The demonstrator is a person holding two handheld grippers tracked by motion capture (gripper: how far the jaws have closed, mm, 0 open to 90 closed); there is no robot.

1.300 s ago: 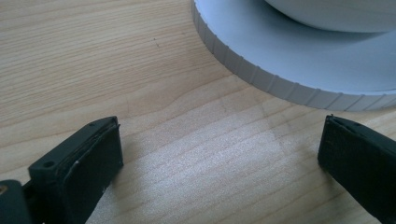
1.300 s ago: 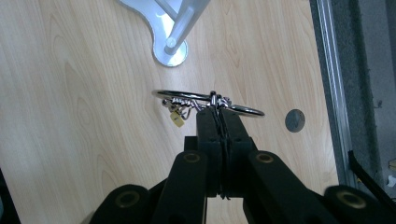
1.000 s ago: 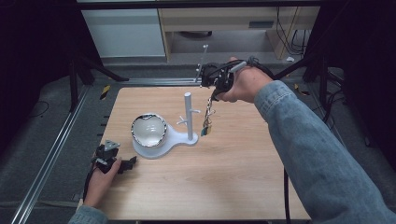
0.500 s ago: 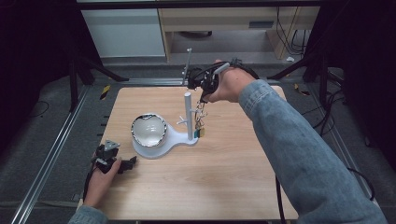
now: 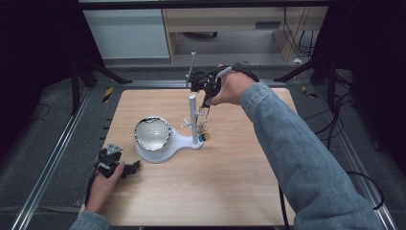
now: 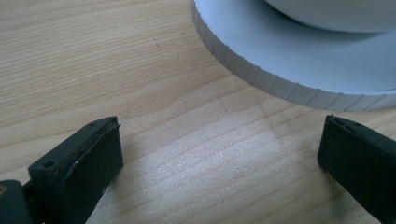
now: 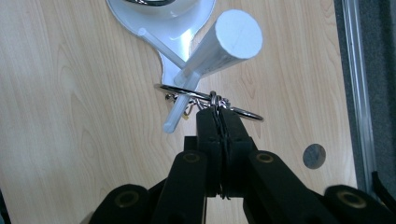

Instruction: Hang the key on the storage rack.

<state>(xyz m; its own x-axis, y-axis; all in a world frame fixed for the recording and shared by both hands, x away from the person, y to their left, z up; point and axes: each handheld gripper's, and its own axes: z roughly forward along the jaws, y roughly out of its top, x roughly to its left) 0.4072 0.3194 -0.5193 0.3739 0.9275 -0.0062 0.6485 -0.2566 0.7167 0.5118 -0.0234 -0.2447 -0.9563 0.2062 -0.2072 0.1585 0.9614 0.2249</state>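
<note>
**Right tool shifted left to the stand post, key ring in grip**

Right tool [image 5: 207, 96] has moved left and a little down since a second ago; it now sits over the white stand [image 5: 178, 142], just beside the top of the post [image 5: 193, 117]. Jaws clamped on the key ring [image 7: 210, 100] (keys dangle below it in the high view, beside the post, a small tag [image 5: 208, 137] low near the stand's base). From the right gripper view, the ring lies across a side peg [image 7: 180, 105] of the post, touching or just above it; can't tell which. Left tool [image 5: 115, 163] hasn't moved: resting on the table [image 5: 230, 191] near the front-left corner, jaws wide apart, nothing between them, the stand's ribbed base edge just ahead. Shiny bowl [image 5: 152, 133] sits on the stand's round base.
</note>
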